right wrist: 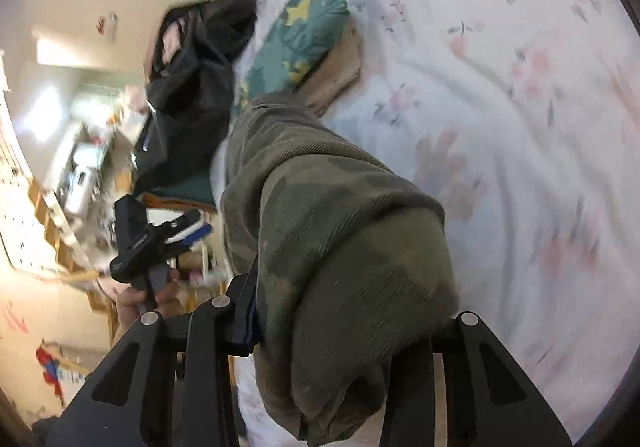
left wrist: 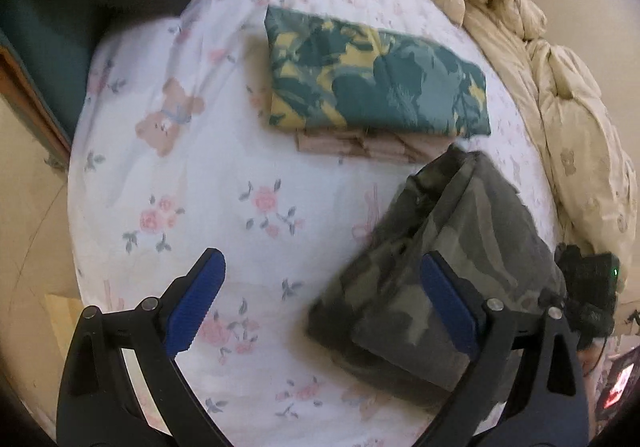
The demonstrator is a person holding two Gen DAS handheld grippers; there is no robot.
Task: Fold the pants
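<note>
The camouflage pants (left wrist: 448,271) are folded into a thick bundle and hang above the floral bed sheet (left wrist: 200,175). My right gripper (right wrist: 344,331) is shut on the camouflage pants (right wrist: 340,231), which bulge out over its jaws and hide both fingertips. It shows as a black device (left wrist: 588,287) at the right edge of the left wrist view. My left gripper (left wrist: 320,287) is open and empty, its blue pads (left wrist: 196,303) spread wide, with the pants bundle past its right finger. It also shows in the right wrist view (right wrist: 192,231), held in a hand off the bed's side.
A folded teal and yellow patterned garment (left wrist: 372,75) lies on a folded tan garment (left wrist: 360,147) at the middle of the bed. A cream duvet (left wrist: 560,87) is bunched along the right edge. A dark bag (right wrist: 188,87) sits beyond the stack.
</note>
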